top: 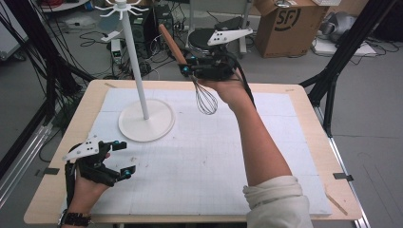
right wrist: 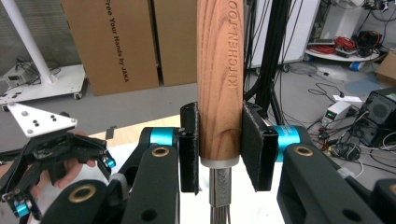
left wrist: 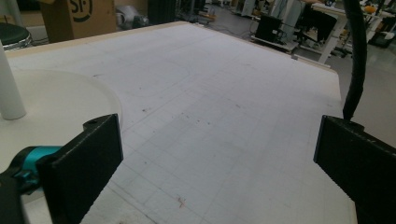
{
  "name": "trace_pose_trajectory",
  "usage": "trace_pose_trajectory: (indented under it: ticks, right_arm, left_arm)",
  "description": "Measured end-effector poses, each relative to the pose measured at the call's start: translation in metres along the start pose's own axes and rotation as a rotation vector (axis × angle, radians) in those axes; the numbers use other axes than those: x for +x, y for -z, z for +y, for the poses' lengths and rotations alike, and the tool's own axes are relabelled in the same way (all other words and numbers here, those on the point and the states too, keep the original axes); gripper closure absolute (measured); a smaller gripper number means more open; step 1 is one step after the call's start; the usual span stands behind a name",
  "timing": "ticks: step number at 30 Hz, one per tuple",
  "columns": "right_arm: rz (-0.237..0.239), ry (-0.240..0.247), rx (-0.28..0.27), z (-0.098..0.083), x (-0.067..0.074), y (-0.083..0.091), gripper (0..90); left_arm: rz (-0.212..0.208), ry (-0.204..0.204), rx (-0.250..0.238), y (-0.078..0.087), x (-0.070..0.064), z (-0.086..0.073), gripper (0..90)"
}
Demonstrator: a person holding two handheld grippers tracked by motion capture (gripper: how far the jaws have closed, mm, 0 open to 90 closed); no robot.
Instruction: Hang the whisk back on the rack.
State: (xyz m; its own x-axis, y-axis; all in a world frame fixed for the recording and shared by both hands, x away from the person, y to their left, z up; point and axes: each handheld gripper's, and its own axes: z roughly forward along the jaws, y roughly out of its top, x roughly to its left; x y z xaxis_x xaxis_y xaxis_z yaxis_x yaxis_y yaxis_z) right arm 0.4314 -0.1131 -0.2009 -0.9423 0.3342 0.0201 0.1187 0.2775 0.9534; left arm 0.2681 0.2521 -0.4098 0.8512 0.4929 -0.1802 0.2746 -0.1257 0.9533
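Whisk handle up-left, wires down.

Black two-jaw right gripper: teal joint collars, brass-ringed pivots, grey triangular plate, black cable; cream rolled sleeve.

The whisk I hold has a brown wooden handle stamped "KITCHEN TOOL" and a metal wire balloon head. It is clear of the table, tilted, handle pointing up and away toward the white stand's pole and wire head hanging down. It is clamped at the handle's lower end, just above the metal collar.
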Motion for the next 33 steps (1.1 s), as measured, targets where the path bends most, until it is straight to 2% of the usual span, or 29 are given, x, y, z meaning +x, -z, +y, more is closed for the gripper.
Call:
trace_pose_trajectory:
  ticks: [3,12,33]
  right_arm:
    - [-0.005,0.019,0.008,0.011,0.0,-0.006,70.3]
    - [-0.013,0.02,0.004,0.027,-0.002,-0.014,70.3]
    - [-0.029,0.016,0.011,0.044,-0.006,-0.032,70.3]
  left_arm:
    - [0.001,-0.002,0.0,0.001,0.0,0.0,1.8]
    - [0.0,0.004,-0.011,0.001,0.0,0.0,1.8]
    - [0.002,0.009,-0.023,0.005,0.002,-0.001,1.9]
